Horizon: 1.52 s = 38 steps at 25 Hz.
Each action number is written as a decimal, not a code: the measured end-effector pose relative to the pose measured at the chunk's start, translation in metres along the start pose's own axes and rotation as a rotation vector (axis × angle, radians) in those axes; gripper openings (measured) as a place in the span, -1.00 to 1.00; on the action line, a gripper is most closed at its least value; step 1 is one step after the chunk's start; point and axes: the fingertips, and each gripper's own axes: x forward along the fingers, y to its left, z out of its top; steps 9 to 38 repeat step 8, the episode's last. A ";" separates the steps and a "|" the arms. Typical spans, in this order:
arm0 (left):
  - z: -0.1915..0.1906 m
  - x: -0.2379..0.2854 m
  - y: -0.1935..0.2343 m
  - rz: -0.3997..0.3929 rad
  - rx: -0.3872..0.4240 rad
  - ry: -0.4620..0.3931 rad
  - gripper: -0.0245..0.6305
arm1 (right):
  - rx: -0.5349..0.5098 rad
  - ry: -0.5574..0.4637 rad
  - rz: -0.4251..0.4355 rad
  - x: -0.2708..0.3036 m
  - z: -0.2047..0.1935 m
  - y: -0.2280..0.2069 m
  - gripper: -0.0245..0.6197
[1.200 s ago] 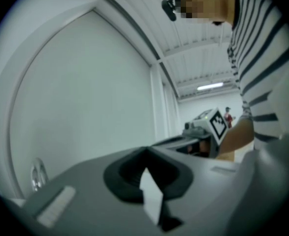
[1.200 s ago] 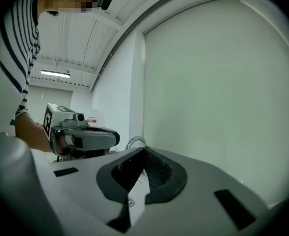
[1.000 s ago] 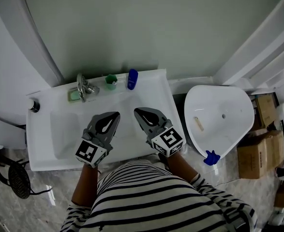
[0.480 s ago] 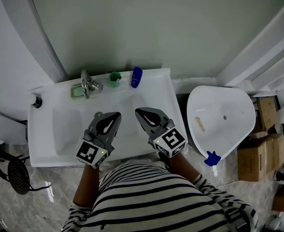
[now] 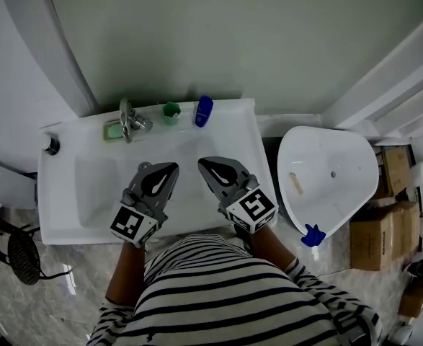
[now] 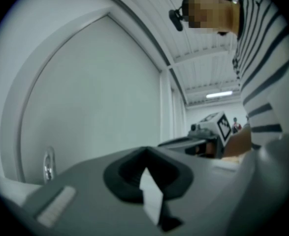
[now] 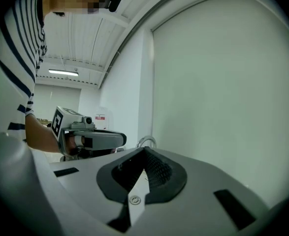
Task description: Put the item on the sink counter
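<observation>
Head view: both grippers are held side by side over the white sink counter point(image 5: 60, 193), in front of a striped shirt point(image 5: 225, 294). The left gripper point(image 5: 172, 169) is seen with its jaws pressed together and nothing between them; the right gripper point(image 5: 203, 163) is likewise closed and empty. A blue item point(image 5: 203, 111) is seen on the counter's back ledge, just beside a green cup point(image 5: 171, 112), with the faucet point(image 5: 129, 120) further left

No readable words or numbers: the left gripper's marker cube point(image 5: 130, 224) and right gripper's marker cube point(image 5: 251, 209) bear only black-and-white patterns; a red-and-white label point(image 7: 100, 117), middle left, is too small.
</observation>
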 end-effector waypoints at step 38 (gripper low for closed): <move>-0.003 0.010 -0.007 -0.034 -0.013 0.017 -0.91 | 0.009 0.015 -0.006 -0.006 -0.002 -0.004 -0.90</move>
